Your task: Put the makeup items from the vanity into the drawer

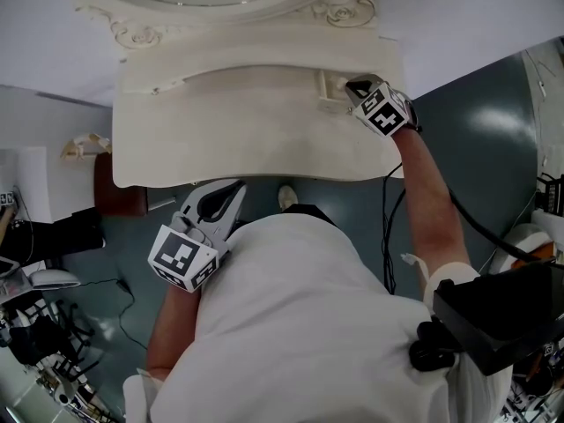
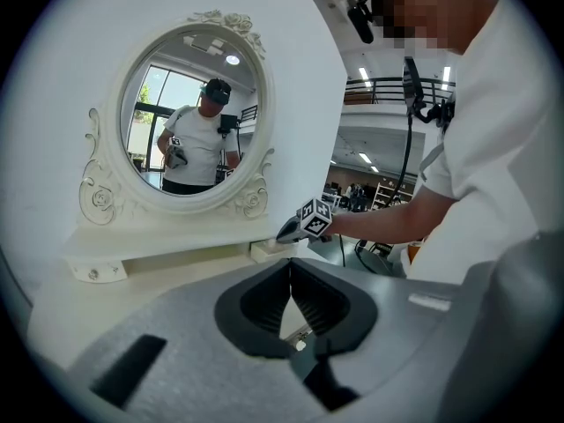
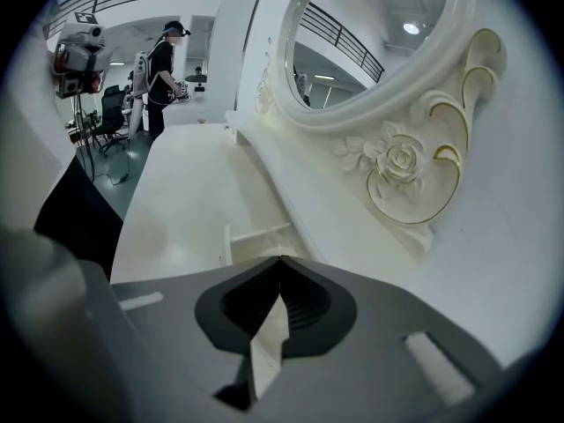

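Status check. The right tool (image 3: 280,263) is hovering at the back right corner of the surface (image 1: 247,139). Its jaws are pressing together with nothing between them. Its tips are pointing at the small drawer (image 3: 254,236), which is sitting pulled out just below the mirror (image 2: 189,104) frame. The left tool (image 2: 289,267) is hanging off the front edge toward the left corner, close to the person's body. Its jaws are also meeting and carrying nothing.

No makeup items are showing on the surface in any view (the top is reading as bare white from front edge to back). The drawer's inside is showing only as a shallow pale tray, and I cannot tell whether anything is lying in it.

Judgement on progress: the transfer is looking finished or nearly so, since nothing is waiting on the surface and both tools are carrying nothing. What is probably remaining is pushing the drawer shut, and the right tool is sitting in the better place for that. One risk is the closed tips skidding off the narrow drawer front.
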A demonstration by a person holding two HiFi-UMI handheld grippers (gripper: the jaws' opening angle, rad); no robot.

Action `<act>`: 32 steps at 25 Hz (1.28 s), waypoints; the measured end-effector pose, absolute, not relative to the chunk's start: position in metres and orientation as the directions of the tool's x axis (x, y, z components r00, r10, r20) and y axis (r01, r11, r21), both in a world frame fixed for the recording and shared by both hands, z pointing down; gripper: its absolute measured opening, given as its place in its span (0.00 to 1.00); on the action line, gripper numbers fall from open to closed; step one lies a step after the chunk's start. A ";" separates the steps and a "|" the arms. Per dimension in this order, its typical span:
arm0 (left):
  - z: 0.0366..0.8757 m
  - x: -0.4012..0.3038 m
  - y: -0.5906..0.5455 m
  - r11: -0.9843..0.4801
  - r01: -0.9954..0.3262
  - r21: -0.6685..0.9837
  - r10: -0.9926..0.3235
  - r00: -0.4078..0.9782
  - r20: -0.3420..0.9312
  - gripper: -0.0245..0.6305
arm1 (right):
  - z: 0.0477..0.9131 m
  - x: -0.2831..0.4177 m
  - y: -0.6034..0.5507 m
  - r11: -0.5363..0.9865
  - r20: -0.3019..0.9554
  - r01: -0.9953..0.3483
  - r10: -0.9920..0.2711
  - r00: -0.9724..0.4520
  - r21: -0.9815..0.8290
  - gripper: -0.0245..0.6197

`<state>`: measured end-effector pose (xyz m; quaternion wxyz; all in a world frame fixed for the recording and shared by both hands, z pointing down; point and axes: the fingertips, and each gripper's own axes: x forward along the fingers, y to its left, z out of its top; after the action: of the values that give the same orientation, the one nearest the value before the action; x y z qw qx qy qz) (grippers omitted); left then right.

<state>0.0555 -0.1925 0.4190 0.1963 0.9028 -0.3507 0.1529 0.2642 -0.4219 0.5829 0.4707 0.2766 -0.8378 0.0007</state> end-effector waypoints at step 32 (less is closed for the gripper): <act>0.426 0.030 -0.192 -0.649 -0.709 0.274 -0.569 0.693 0.443 0.04 | 0.626 0.268 -0.436 0.865 0.869 -0.481 -0.344 -0.356 0.145 0.09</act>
<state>0.0302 -0.1917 0.4263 0.2179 0.8938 -0.3576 0.1608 0.2678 -0.4364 0.6264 0.5088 0.2512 -0.8207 0.0673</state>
